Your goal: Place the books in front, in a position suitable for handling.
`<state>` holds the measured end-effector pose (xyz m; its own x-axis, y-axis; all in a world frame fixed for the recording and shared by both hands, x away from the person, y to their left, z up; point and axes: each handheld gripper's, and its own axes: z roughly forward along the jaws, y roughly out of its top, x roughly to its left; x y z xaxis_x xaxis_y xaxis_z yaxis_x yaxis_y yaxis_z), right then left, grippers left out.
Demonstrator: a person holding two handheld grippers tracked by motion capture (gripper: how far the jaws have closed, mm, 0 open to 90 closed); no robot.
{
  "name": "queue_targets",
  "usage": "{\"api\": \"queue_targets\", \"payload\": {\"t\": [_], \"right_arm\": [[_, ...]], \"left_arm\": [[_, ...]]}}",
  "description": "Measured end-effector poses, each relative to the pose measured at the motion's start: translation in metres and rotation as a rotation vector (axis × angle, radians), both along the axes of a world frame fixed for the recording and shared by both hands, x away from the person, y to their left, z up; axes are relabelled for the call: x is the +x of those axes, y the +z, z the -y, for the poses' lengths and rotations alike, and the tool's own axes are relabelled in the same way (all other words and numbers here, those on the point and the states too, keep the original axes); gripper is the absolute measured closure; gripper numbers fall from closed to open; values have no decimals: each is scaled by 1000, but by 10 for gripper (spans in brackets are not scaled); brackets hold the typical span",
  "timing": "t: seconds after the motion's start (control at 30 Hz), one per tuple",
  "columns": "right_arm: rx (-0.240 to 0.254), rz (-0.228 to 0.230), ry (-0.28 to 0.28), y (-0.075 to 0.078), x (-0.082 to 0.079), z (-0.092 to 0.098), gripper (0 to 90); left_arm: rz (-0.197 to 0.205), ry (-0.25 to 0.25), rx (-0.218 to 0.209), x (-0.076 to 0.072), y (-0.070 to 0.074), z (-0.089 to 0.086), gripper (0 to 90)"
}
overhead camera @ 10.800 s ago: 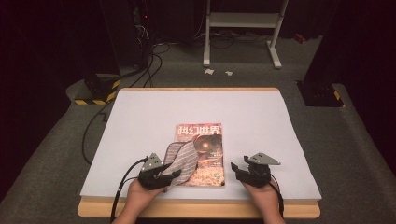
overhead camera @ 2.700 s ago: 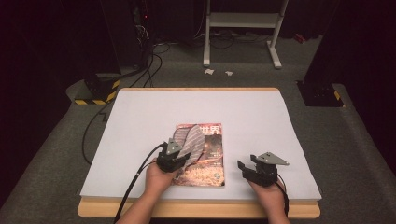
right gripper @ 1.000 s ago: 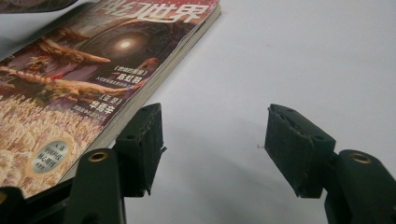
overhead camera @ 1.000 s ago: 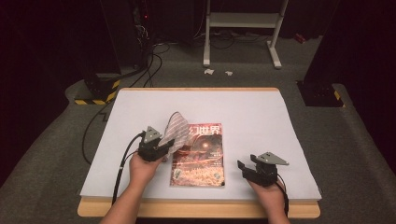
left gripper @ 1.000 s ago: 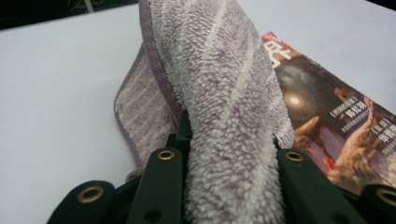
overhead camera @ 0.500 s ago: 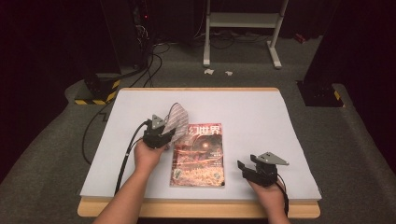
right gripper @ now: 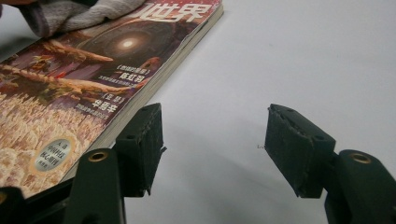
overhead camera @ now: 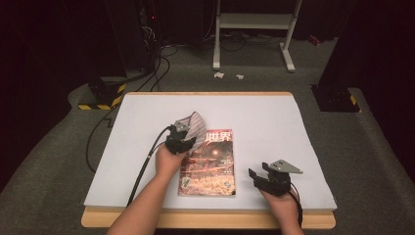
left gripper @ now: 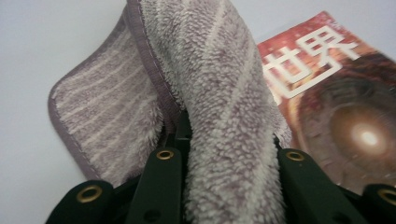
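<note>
Fuzzy mauve terry with pale stripes, that's the cloth pinched in the left gripper. In the left gripper view the two black jaws are clamped tight on a thick fold of it, and the rest flops out past them, one flap spread flat on the white table cover at about 10 o'clock and the other bit draped over the top-left corner of the magazine. From above, the cloth sticks up from the gripper at roughly 12 o'clock, right at the magazine's upper-left corner, partly lifted off the table.

The magazine lies flat near the front middle of the table, reddish cover with big white characters along the top and a glowing eye-like swirl under them. There's a small round sticker near its bottom-left corner.

Over at 3 o'clock from the magazine, well apart from the left hand, the right gripper sits low near the front edge of the table. Its jaws are spread wide with nothing between them, just bare white cover showing in the gap. In the right gripper view the magazine's spine edge runs just beside the left jaw; can't tell whether it's actually touching.
</note>
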<state>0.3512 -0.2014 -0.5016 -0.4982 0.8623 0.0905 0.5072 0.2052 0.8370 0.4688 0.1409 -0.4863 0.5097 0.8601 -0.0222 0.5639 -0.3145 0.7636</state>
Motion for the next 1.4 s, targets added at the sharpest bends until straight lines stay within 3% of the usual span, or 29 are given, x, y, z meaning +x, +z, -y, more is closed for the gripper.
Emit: {"api": "queue_targets", "payload": {"t": [0.17,0.27,0.3,0.33,0.37,0.4,0.6,0.7,0.97,1.1,1.17,1.2,1.27,1.4], "right_arm": [[0,2,5,0,-1,-1,368],[6,3,8,1,-1,0,368],[6,3,8,1,-1,0,368],[9,2,8,1,-1,0,368],[9,2,8,1,-1,0,368],[9,3,12,1,-2,-1,368],[10,1,18,1,-2,-1,368],[12,0,19,1,-2,-1,368],[8,3,20,1,-2,-2,368],[4,0,19,0,-2,-3,368],[1,0,18,0,-2,-3,368],[1,0,18,0,-2,-3,368],[1,-1,17,0,-2,-3,368],[-4,-2,16,0,-1,-3,368]], "left_arm": [[-3,-44,-7,3,-1,26,712],[-4,-74,-31,4,-3,50,712],[-4,-74,-31,4,-3,50,712],[-3,-91,-34,4,-3,62,711],[-3,-91,-34,4,-3,62,711],[-3,-106,-42,5,-3,73,711],[0,-150,-40,5,-2,97,706],[12,-160,-23,4,-3,101,706],[9,-126,-1,2,-2,73,710],[15,-87,10,0,-3,48,710],[17,-49,11,-2,-4,27,710],[17,-49,11,-2,-4,27,711],[19,-12,12,-4,-4,5,711],[21,24,21,-6,-3,-15,711]]}}
